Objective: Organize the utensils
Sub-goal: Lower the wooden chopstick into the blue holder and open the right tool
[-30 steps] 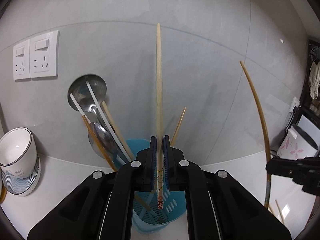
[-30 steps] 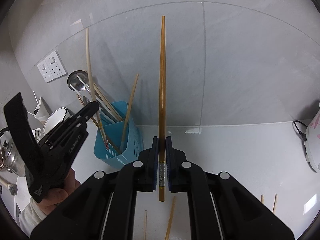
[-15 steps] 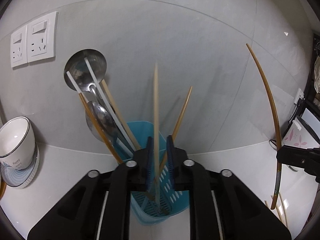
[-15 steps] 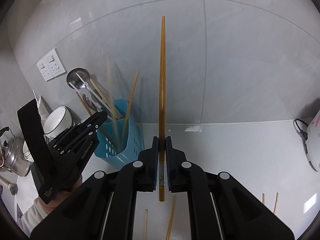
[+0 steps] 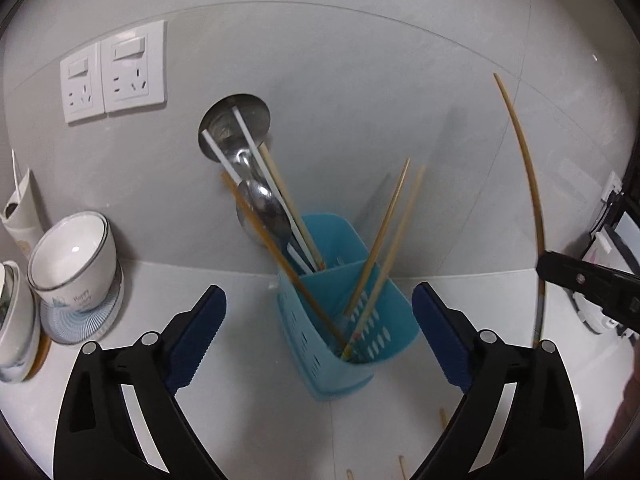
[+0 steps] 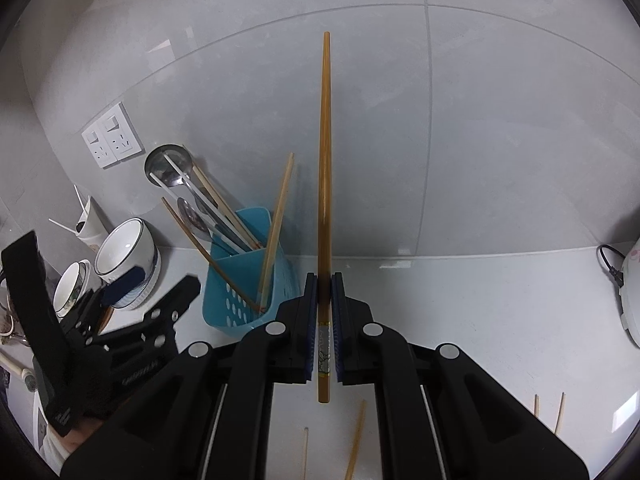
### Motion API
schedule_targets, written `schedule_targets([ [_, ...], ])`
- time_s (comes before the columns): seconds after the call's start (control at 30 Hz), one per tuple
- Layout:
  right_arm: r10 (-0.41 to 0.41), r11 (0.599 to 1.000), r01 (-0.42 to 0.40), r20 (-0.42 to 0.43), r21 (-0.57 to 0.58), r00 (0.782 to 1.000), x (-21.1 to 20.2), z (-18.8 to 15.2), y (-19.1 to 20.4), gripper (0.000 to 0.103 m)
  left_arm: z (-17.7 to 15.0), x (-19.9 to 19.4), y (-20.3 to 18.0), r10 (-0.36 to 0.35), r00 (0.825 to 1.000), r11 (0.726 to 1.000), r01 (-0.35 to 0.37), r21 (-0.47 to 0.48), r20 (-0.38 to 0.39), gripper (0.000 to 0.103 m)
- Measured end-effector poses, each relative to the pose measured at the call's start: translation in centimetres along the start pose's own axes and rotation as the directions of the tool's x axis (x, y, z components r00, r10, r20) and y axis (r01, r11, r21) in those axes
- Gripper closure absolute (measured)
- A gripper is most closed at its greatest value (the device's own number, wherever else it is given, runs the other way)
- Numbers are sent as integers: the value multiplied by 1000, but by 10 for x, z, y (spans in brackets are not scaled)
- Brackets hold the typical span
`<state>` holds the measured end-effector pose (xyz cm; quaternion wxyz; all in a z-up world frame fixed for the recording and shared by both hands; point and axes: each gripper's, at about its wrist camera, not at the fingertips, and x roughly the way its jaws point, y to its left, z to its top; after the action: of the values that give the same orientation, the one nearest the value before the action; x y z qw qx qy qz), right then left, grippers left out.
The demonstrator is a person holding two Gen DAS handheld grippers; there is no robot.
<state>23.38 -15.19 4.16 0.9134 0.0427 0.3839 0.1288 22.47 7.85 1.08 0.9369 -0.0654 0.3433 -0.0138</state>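
Observation:
A blue plastic utensil holder (image 5: 352,316) (image 6: 240,280) stands on the white counter against the grey wall. It holds a steel ladle (image 5: 236,128), a spoon, white and wooden chopsticks. A light wooden chopstick (image 5: 384,252) leans in its front compartment. My left gripper (image 5: 320,332) is open and empty, just in front of the holder; it also shows in the right wrist view (image 6: 160,292). My right gripper (image 6: 325,312) is shut on a darker wooden chopstick (image 6: 325,168), held upright to the right of the holder.
Stacked white bowls (image 5: 72,264) and cups stand left of the holder. Two wall sockets (image 5: 114,76) are above them. Several loose chopsticks (image 6: 356,440) lie on the counter near me. A white appliance (image 6: 630,292) with a cable sits at the far right.
My left gripper opened and let go of the light chopstick, which dropped into the holder's front compartment. The left gripper then drew back. My right gripper kept holding its chopstick.

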Motion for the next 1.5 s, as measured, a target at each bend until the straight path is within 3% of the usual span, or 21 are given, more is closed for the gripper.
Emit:
schedule_targets([
  [0.67,130,991,-131,30,10,991,35,25,36,97,-12,-25,35,93,994,995,-96,-43,-53,6],
  [1.13,130,991,-131,-40,-14,991,81,25,51,97,-13,-23,49,120,991,990,-124,-60,-67,6],
  [1.5,126,992,-128,-65,-24,990,90,22,55,94,-14,-21,51,124,990,989,-129,-75,-71,6],
])
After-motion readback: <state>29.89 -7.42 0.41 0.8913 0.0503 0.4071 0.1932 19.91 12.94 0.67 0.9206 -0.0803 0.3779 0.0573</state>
